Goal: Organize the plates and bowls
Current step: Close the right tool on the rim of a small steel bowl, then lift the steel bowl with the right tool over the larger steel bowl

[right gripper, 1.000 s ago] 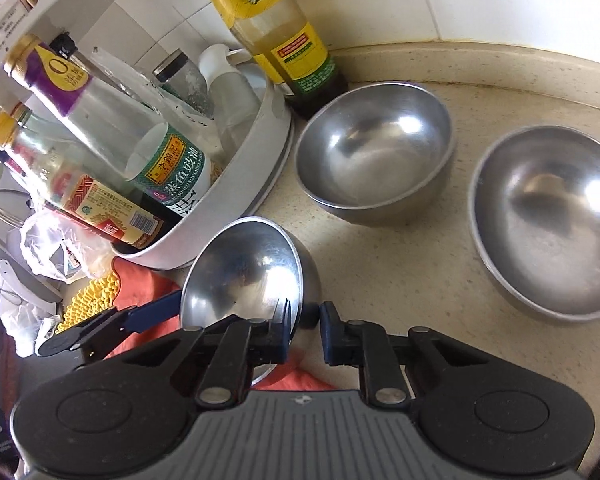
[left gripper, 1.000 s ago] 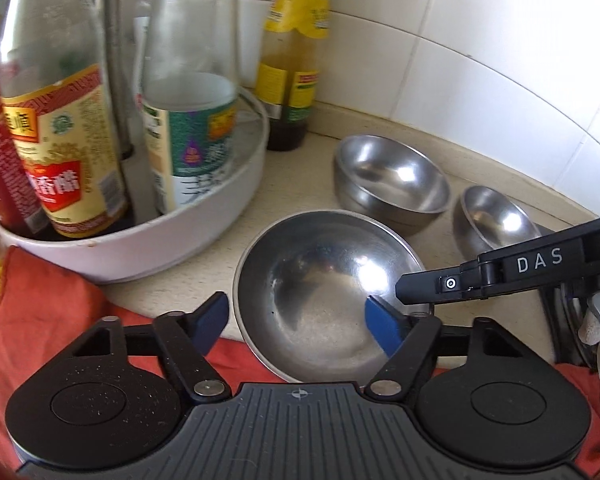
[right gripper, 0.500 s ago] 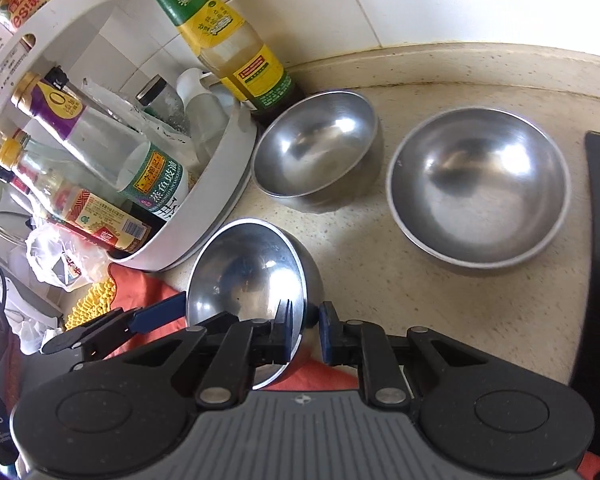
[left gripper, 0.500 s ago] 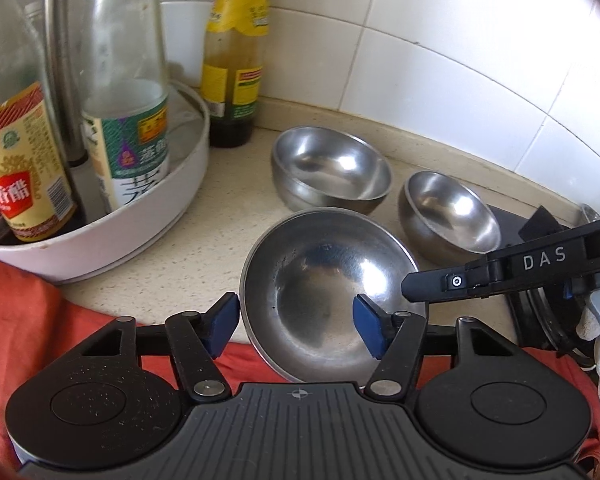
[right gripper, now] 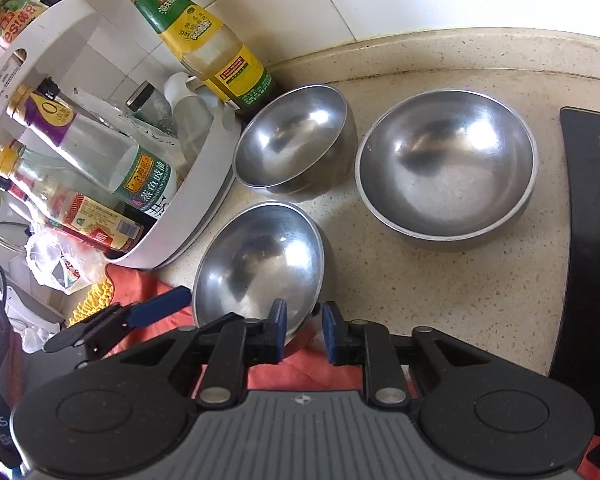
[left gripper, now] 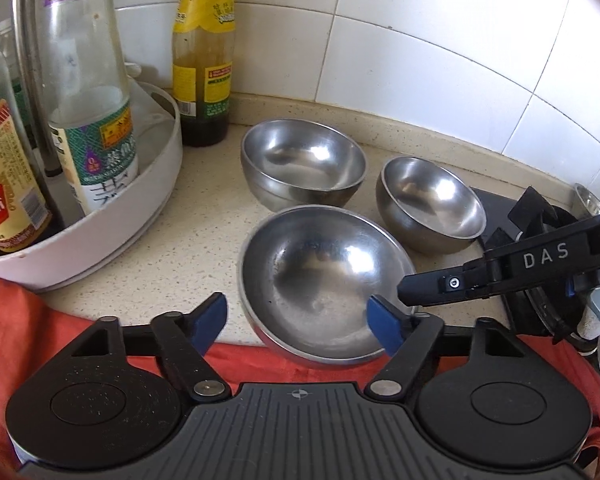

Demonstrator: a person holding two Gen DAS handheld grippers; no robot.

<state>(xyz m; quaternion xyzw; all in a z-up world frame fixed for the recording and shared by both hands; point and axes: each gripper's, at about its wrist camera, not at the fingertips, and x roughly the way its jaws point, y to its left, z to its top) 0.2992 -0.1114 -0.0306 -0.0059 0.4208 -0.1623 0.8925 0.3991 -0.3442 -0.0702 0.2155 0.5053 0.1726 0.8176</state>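
Note:
Three steel bowls show. The near bowl (left gripper: 324, 284) (right gripper: 260, 264) hangs over the counter's front edge, above the red cloth. My right gripper (right gripper: 304, 326) is shut on its near rim, one pad inside and one outside; it enters the left wrist view (left gripper: 420, 294) from the right. My left gripper (left gripper: 298, 320) is open, its blue pads wide apart on either side of this bowl's near rim, not touching. A second bowl (left gripper: 302, 168) (right gripper: 294, 140) stands by the wall. A third bowl (left gripper: 430, 204) (right gripper: 446, 166) stands to its right.
A white round rack (left gripper: 112, 216) (right gripper: 204, 184) of sauce bottles stands at the left. A green-capped bottle (left gripper: 202, 64) (right gripper: 204, 40) stands against the tiled wall. A black stove (right gripper: 592, 240) lies at the right. A red cloth (left gripper: 16, 336) is below the counter edge.
Both grippers and the held bowl have moved right and back from the rack. The two far bowls now show more fully. The left gripper's pads have opened a little wider.

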